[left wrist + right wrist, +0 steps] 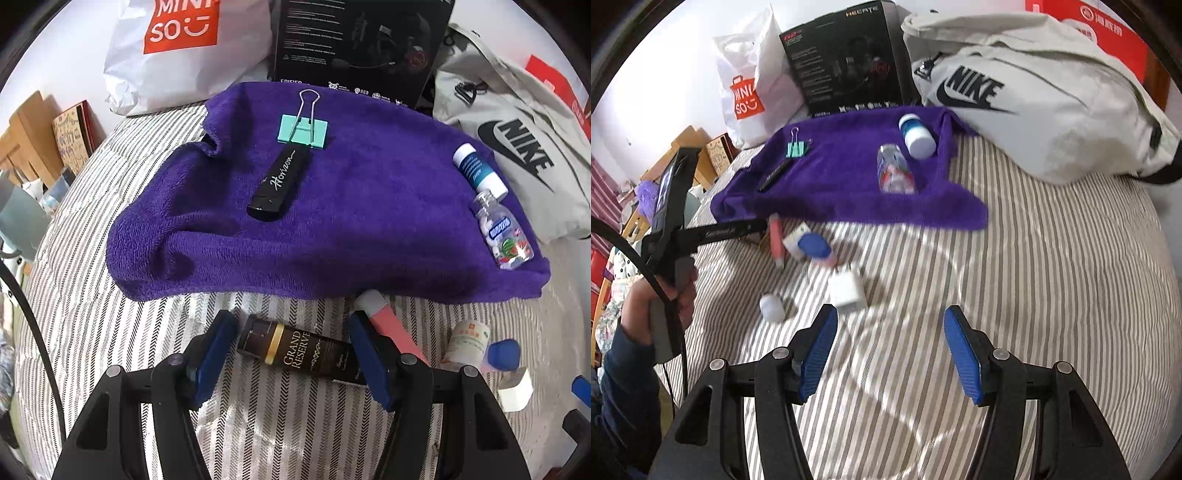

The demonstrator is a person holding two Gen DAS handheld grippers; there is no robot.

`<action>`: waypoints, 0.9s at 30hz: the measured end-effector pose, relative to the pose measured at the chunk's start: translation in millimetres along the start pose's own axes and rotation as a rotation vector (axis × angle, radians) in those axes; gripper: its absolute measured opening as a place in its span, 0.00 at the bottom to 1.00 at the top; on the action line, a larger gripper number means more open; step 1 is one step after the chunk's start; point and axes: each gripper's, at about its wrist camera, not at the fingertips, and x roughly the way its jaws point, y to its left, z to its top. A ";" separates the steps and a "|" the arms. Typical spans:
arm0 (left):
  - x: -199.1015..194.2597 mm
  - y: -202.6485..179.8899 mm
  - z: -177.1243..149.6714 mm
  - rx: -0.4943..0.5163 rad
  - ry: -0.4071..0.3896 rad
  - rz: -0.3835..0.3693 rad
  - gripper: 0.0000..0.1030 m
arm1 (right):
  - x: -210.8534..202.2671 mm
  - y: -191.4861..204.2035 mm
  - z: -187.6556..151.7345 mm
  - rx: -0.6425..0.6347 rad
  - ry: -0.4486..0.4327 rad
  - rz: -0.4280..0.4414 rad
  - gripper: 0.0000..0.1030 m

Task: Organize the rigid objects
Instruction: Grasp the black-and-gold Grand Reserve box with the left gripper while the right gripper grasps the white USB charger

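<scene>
A purple towel (pixel 369 229) lies on the striped bed and holds a teal binder clip (pixel 303 130), a black Horizon case (pixel 280 181), a blue-white bottle (pixel 478 170) and a clear sanitizer bottle (pixel 504 232). My left gripper (pixel 291 350) is open, its fingers on either side of a dark Grand Reserve tube (pixel 306 354) lying on the bed. A pink-white stick (pixel 388 321), a small jar (pixel 467 339) and a blue-capped bottle (pixel 502 354) lie to its right. My right gripper (pixel 890 350) is open and empty above the bed, near a white charger (pixel 847 290) and a small white bottle (pixel 772 306).
A Miniso bag (pixel 184 48), a black headset box (pixel 354 48) and a grey Nike bag (pixel 517 140) stand behind the towel. A red box (pixel 1108 33) sits behind the Nike bag. The left gripper and the hand holding it (pixel 668 258) show at left in the right wrist view.
</scene>
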 end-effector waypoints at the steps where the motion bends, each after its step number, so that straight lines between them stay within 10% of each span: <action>1: -1.1 -0.8 -2.2 0.015 0.003 0.006 0.61 | 0.0 0.3 -1.6 0.003 0.002 -0.002 0.58; 12: -15.0 21.1 -29.8 0.115 -0.027 0.011 0.60 | 8.4 17.8 -3.9 -0.026 0.000 0.016 0.58; 20: -16.7 11.5 -29.1 0.152 -0.045 -0.020 0.28 | 42.3 28.0 3.2 -0.084 0.041 -0.006 0.58; 27: -16.4 13.2 -30.6 0.146 -0.050 -0.031 0.24 | 62.0 32.1 9.3 -0.110 0.051 0.003 0.57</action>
